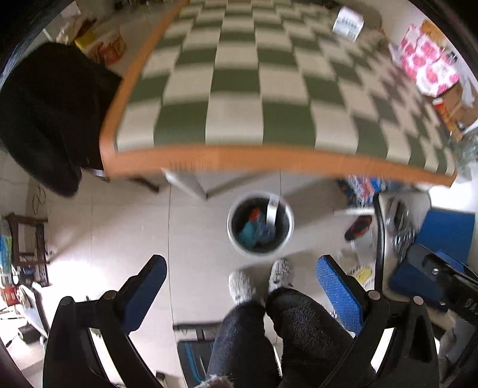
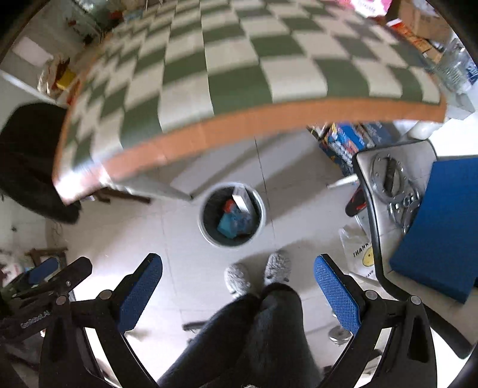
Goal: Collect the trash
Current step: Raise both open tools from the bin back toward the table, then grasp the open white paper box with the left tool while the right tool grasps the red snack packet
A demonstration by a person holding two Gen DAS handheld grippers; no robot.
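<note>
Both the left claw (image 1: 240,286) and right claw (image 2: 237,283) hang released and empty above the bin (image 1: 260,224) at 12 o'clock, already holding trash (image 1: 254,231), while a white packet (image 1: 348,23) remains on the counter (image 1: 233,89)

Left gripper (image 1: 240,286) and right gripper (image 2: 237,283) both gape wide, pointing downward.

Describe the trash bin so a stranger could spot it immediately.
Start at the big table with the green-and-cream checkered top and orange edge. On the pale tiled floor just below its near edge, ahead of the person's grey fuzzy slippers, stands the trash bin. It is the only round white container there, dark-lined, with teal, red and white scraps inside.
</note>
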